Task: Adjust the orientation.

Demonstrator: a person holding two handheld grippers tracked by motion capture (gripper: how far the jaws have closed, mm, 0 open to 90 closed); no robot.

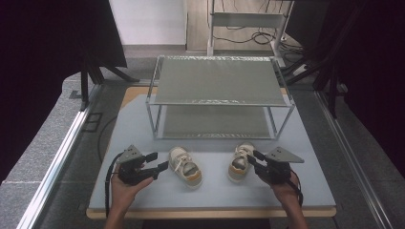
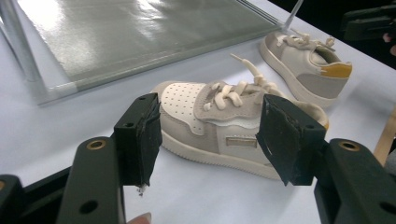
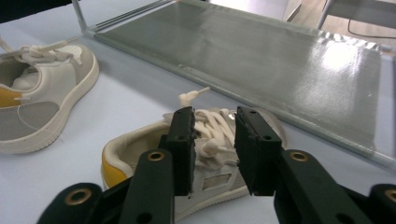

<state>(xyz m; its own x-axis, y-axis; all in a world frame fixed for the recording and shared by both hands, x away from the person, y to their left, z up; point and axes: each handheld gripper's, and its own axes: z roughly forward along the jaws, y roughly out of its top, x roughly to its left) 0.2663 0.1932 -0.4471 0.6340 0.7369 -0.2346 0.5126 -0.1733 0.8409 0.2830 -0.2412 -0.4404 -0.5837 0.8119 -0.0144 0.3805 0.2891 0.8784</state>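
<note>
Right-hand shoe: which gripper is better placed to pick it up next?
Right. The right gripper is already at the right-hand shoe, its jaws part open over the laces in the right gripper view. The left gripper sits beside the other shoe, farther away.

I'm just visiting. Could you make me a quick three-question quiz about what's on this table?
1. True or false: both shoes sit on the rack's top shelf.
2. How many shoes are on the table?
3. Which tongs are spread wider: left tongs or right tongs?

Key: 1. False; the left shoe and right shoe sit on the table before the rack. 2. Two. 3. Left tongs.
</note>
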